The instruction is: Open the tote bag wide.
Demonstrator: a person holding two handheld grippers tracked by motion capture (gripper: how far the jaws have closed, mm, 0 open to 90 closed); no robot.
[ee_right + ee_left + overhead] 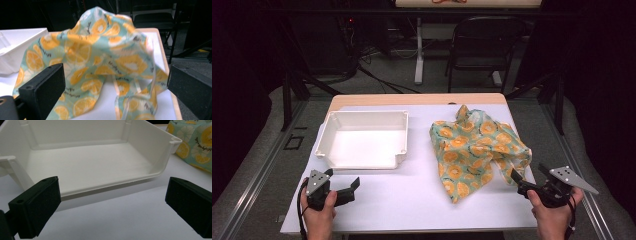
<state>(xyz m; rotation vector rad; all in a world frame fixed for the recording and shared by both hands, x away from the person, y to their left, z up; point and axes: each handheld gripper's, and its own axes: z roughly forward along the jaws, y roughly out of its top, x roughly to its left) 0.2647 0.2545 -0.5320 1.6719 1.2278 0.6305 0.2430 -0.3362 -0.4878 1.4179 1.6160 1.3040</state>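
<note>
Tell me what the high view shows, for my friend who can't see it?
A crumpled cloth with orange slices lies on a white table, right of an empty white tray. Near the front edge, a person's hands hold the left gripper and right gripper, both open.

From above I see my white table (412, 200) lit brightly and evenly against a dark room, soft shadows under the tray (362, 137), and the citrus-print cloth (100, 57) slightly blurred close up.
</note>
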